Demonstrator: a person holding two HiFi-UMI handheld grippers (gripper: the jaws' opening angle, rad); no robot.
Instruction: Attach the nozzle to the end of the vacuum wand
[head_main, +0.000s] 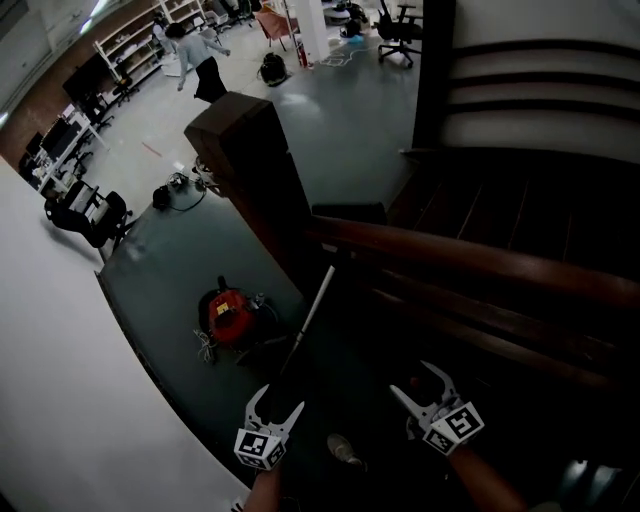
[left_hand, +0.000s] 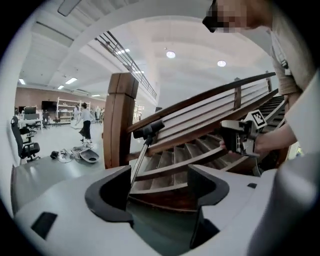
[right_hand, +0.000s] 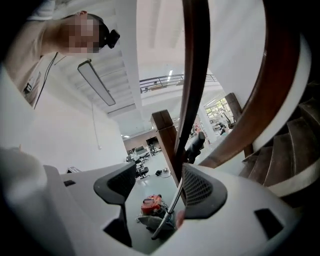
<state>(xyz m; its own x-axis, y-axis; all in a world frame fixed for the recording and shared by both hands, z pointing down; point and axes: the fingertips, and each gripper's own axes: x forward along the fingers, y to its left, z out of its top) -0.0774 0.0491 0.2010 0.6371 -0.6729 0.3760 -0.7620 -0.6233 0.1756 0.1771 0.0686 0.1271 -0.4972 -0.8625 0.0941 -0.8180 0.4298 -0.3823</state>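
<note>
Jaws of the left gripper (left_hand: 157, 187) stand released and wide, with nothing between the pads. Beyond them, just past the left jaw, the vacuum wand (left_hand: 139, 160) leans upright against the staircase, its black handle end resting on the wooden handrail (left_hand: 200, 102) beside the newel post (left_hand: 119, 120). The right gripper (left_hand: 242, 137) shows ahead and off to the side of the right jaw, held in a hand in front of the stair treads.

The right gripper's own jaws are also apart and grasp nothing. The wand runs close past the right jaw's ribbed pad but lies farther off, not touched. Framed in the gap, down on the grey floor (right_hand: 150, 177), sits a red vacuum body (right_hand: 151, 204) — the wand's lower end comes down just beside it. A pale grey piece (right_hand: 150, 222) lies at that foot; whether it is the nozzle cannot be told.

From the head view both grippers hover apart above the wand's base, neither on it.
</note>
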